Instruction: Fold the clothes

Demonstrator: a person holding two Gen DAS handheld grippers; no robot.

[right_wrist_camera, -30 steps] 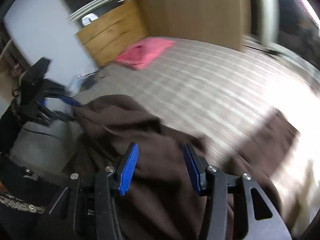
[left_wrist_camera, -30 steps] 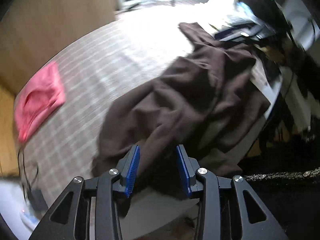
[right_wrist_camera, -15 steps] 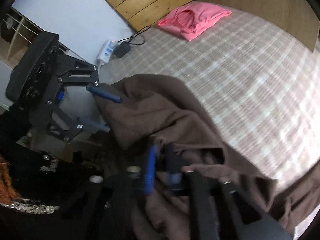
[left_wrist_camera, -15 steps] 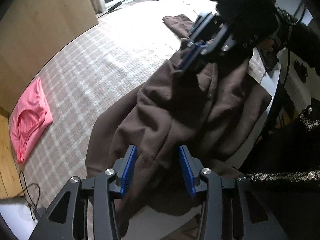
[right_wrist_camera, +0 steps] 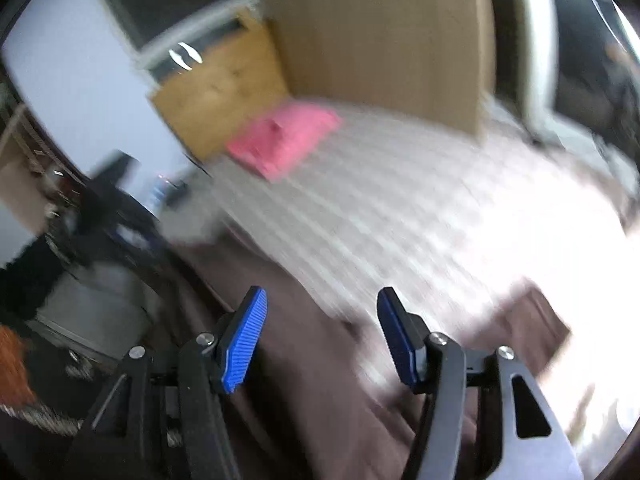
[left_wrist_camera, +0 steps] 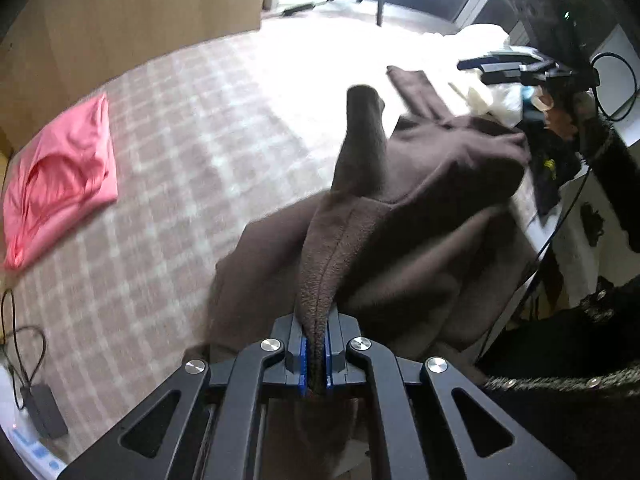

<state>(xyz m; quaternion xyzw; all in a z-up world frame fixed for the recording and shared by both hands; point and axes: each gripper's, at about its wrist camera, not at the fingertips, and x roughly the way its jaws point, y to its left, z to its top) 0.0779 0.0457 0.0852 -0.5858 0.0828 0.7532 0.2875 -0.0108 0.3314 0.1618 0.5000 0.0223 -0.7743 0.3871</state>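
Observation:
A dark brown fleece garment (left_wrist_camera: pixel 420 216) lies bunched at the near edge of a checked bed cover (left_wrist_camera: pixel 192 168). My left gripper (left_wrist_camera: pixel 316 364) is shut on a seamed fold of it, and the cloth rises from between the blue pads. In the blurred right wrist view the same brown garment (right_wrist_camera: pixel 320 380) lies under my right gripper (right_wrist_camera: pixel 320 332), whose jaws are opening with nothing pressed between the pads. A folded pink garment (left_wrist_camera: pixel 60 176) rests at the far left of the bed; the right wrist view shows the pink garment (right_wrist_camera: pixel 284 140) near the headboard.
A wooden headboard (right_wrist_camera: pixel 380 32) backs the bed. Dark gear and white cloth (left_wrist_camera: pixel 516 80) are piled at the bed's right end. A cable and a power adapter (left_wrist_camera: pixel 42 412) lie on the floor at lower left. A person's dark sleeve (left_wrist_camera: pixel 560 400) is at lower right.
My left gripper has shut on a fold of the brown garment and lifted it. My right gripper, shut on the garment half a second ago, has let go and swung away.

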